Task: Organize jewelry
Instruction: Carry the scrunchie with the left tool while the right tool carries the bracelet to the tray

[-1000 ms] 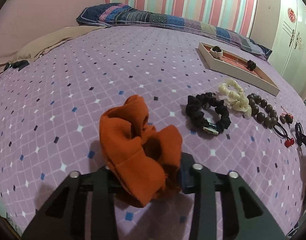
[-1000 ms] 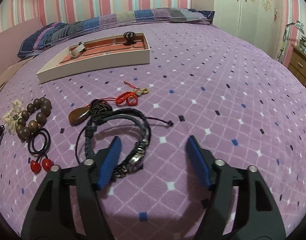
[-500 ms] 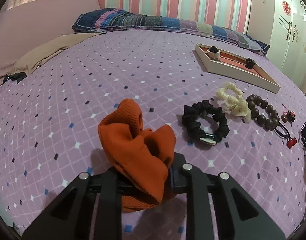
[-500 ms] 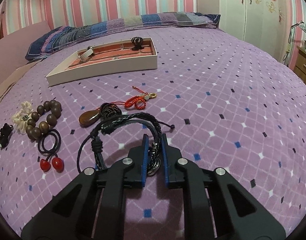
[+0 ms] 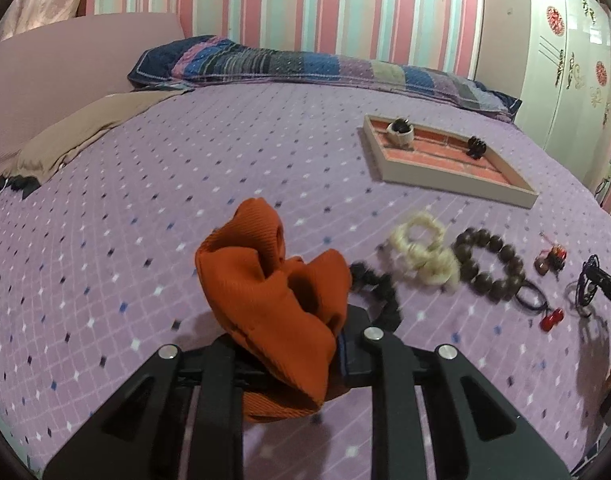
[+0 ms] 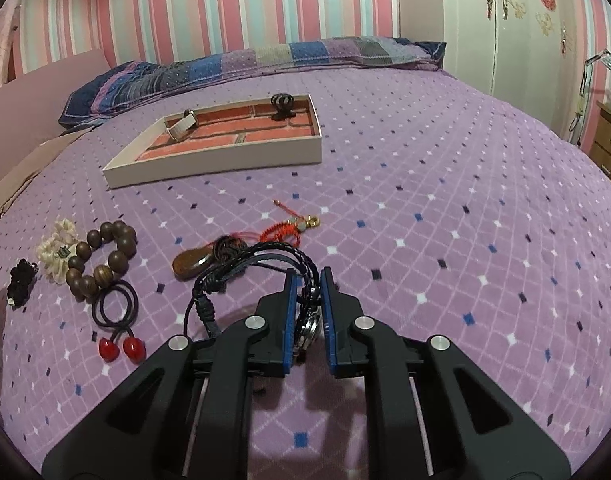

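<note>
the left gripper (image 5: 289, 356) is clamped on an orange scrunchie (image 5: 271, 300), which bulges up and forward out of the narrow gap and hides most of the pads. past it at 1 o'clock a black scrunchie (image 5: 379, 292) lies on the purple bedspread (image 5: 185, 184), then a cream scrunchie (image 5: 423, 250) just beside a wooden bead bracelet (image 5: 491, 266). a white tray (image 5: 445, 178) with a brick-print floor sits farther off at 1 o'clock, holding a white band (image 5: 401, 133) and a small black clip (image 5: 476, 147).

the right gripper (image 6: 307, 312) is nearly closed, its blue pads (image 6: 290, 312) pinching a black braided bracelet (image 6: 261, 264) whose loop sticks out toward 11 o'clock; a metal part of it sits between the pads. just beyond the loop lie a brown pendant (image 6: 191, 262) and a red cord charm (image 6: 287, 229). at 9 o'clock a black hair tie with red beads (image 6: 117, 320) lies near the bead bracelet (image 6: 101, 258). the tray (image 6: 221, 160) stands well apart at 11 o'clock.
</note>
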The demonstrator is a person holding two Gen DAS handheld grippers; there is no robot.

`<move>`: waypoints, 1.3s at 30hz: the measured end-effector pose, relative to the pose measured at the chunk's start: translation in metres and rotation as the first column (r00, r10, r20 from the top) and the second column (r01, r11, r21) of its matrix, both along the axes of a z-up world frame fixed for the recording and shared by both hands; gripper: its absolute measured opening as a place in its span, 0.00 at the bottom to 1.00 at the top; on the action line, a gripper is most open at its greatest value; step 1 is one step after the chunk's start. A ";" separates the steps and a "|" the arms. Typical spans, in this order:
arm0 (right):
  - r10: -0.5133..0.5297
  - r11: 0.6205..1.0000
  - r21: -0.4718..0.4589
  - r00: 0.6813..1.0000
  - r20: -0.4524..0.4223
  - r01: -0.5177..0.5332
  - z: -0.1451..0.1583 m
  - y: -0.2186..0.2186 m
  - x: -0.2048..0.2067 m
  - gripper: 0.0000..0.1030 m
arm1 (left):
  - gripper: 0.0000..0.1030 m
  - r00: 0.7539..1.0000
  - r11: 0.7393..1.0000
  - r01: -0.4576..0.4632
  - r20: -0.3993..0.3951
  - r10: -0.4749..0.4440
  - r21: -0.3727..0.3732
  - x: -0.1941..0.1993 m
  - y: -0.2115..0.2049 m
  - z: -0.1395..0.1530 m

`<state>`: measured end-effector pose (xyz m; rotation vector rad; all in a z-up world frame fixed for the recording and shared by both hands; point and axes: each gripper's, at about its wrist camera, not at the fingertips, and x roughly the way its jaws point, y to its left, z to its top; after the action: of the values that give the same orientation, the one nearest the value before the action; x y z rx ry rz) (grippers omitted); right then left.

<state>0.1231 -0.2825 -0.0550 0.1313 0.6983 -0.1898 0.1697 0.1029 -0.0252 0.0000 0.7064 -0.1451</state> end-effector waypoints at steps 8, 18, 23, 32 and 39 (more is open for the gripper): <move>0.007 1.000 0.014 1.000 0.030 -0.007 0.016 -0.008 0.021 0.12 | 0.20 0.997 0.998 0.066 0.037 -0.066 -0.010 0.027 -0.038 0.025; 0.024 0.999 0.043 0.996 0.084 -0.028 0.046 -0.017 0.088 0.12 | 0.21 0.985 0.987 0.161 0.064 -0.159 -0.028 0.093 -0.114 0.056; 0.041 0.999 0.027 0.995 0.093 -0.043 0.055 -0.019 0.138 0.12 | 0.21 0.974 0.976 0.219 0.066 -0.217 -0.015 0.137 -0.161 0.058; 0.031 0.999 -0.014 0.998 0.051 -0.030 0.054 -0.033 0.245 0.12 | 0.21 0.974 0.974 0.227 -0.025 -0.227 -0.013 0.242 -0.203 0.039; 0.015 0.999 -0.048 1.000 -0.023 -0.016 0.030 -0.033 0.302 0.12 | 0.21 0.977 0.981 0.189 -0.110 -0.184 0.045 0.310 -0.223 0.004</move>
<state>0.4254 -0.3160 -0.0252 0.0774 0.7164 -0.1934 0.4794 -0.1203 -0.0209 0.1124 0.8156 -0.3075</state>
